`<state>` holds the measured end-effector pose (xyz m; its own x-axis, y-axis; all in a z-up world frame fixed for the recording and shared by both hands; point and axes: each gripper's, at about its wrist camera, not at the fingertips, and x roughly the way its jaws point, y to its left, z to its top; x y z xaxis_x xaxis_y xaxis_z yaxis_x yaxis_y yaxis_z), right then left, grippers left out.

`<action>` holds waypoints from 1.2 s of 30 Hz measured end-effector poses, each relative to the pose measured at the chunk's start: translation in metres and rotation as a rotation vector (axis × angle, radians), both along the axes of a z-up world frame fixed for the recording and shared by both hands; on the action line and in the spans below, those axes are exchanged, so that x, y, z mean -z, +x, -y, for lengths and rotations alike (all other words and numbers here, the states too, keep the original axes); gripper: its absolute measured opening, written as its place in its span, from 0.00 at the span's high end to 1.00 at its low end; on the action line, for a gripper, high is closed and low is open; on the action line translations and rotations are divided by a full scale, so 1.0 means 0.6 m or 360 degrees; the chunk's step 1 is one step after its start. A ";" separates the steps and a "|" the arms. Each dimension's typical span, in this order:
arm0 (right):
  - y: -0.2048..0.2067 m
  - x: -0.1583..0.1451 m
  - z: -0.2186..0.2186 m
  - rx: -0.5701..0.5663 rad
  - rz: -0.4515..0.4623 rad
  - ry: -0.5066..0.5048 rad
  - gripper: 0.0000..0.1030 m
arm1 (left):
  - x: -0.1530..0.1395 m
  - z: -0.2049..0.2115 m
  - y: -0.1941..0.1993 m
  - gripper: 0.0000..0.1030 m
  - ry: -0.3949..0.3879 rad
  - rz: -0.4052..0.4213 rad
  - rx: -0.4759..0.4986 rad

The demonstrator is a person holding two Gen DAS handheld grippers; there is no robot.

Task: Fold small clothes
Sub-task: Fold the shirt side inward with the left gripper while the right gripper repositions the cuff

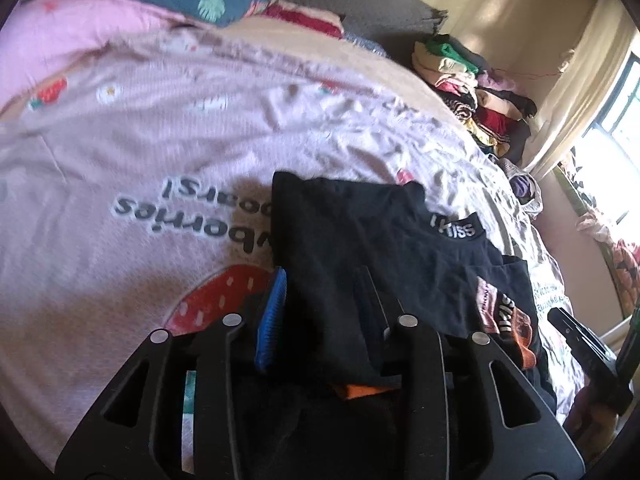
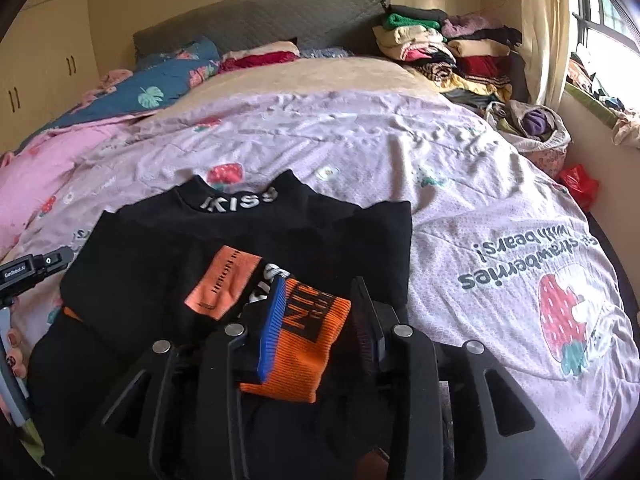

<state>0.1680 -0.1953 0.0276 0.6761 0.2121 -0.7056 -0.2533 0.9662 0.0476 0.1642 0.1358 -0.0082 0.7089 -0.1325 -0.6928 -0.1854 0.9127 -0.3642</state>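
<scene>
Garment: black top (image 2: 248, 248) spread on the pink strawberry bedcover (image 2: 360, 140), collar with white lettering (image 2: 240, 202) pointing toward the grey headboard (image 2: 260, 20), hem end toward the cameras.
Long axis: collar to hem, roughly in line with both pairs of fingers.
Right gripper (image 2: 320, 312): over the near half of the top, right of the orange patch (image 2: 222, 280); fingers apart, an orange ribbed cuff (image 2: 304, 344) lying between them; no clear sign of the pads (image 2: 274, 316) pressing it, so probably released, not clamped.
Left gripper (image 1: 320, 304): at the top's left edge, black fabric draped between the spread fingers; blue pad (image 1: 272, 316) clear of the cloth on the bedcover side, so reads as not closed.
Nearer hand: right one for the cuff and sleeve; left one for the left edge of the top.
Likely next: a sleeve or side fold inward, judged from the flat layout.
Hidden: hem and lower body of the top, behind both gripper frames; second sleeve not traceable; left view blurred.
</scene>
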 end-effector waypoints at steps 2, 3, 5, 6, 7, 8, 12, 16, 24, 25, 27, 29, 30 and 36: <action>-0.006 -0.004 -0.006 -0.0041 0.0005 0.0026 0.69 | -0.010 0.007 -0.002 0.72 0.0005 0.0013 0.0029; -0.009 -0.006 -0.011 -0.0069 0.0001 0.0043 0.68 | -0.015 0.013 -0.002 0.71 0.0013 0.0018 0.0052; -0.013 -0.007 -0.021 -0.0110 -0.0003 0.0059 0.68 | -0.020 0.027 -0.001 0.71 0.0023 0.0020 0.0097; -0.016 -0.007 -0.027 -0.0141 -0.0010 0.0065 0.68 | -0.020 0.033 -0.001 0.71 0.0028 0.0017 0.0117; -0.018 -0.006 -0.033 -0.0163 -0.0015 0.0062 0.68 | -0.019 0.038 -0.002 0.71 0.0035 0.0014 0.0133; -0.021 -0.006 -0.042 -0.0190 -0.0016 0.0050 0.68 | -0.018 0.047 0.000 0.71 0.0041 0.0008 0.0158; -0.032 -0.003 -0.065 -0.0270 -0.0020 0.0018 0.68 | 0.004 0.064 0.004 0.71 -0.0003 -0.0062 0.0235; -0.041 0.002 -0.083 -0.0334 -0.0030 0.0010 0.68 | 0.031 0.077 0.004 0.71 0.0040 -0.0141 0.0266; -0.056 0.020 -0.126 -0.0467 -0.0083 0.0005 0.65 | 0.055 0.070 -0.006 0.71 0.0040 -0.0179 0.0286; -0.056 0.024 -0.129 -0.0474 -0.0095 0.0000 0.65 | 0.055 0.069 -0.007 0.71 0.0039 -0.0177 0.0286; -0.052 0.038 -0.135 -0.0469 -0.0129 -0.0026 0.65 | 0.055 0.070 -0.009 0.71 0.0042 -0.0175 0.0284; -0.043 0.055 -0.136 -0.0441 -0.0185 -0.0062 0.65 | 0.054 0.070 -0.010 0.71 0.0041 -0.0175 0.0281; -0.039 0.064 -0.134 -0.0417 -0.0208 -0.0083 0.65 | 0.053 0.070 -0.011 0.71 0.0039 -0.0174 0.0280; -0.033 0.082 -0.129 -0.0373 -0.0250 -0.0108 0.64 | 0.051 0.072 -0.015 0.70 0.0045 -0.0168 0.0279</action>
<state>0.1484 -0.1180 -0.0216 0.4955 0.2986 -0.8157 -0.4650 0.8844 0.0413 0.1552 0.0923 -0.0388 0.5999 -0.2270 -0.7672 -0.0586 0.9439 -0.3251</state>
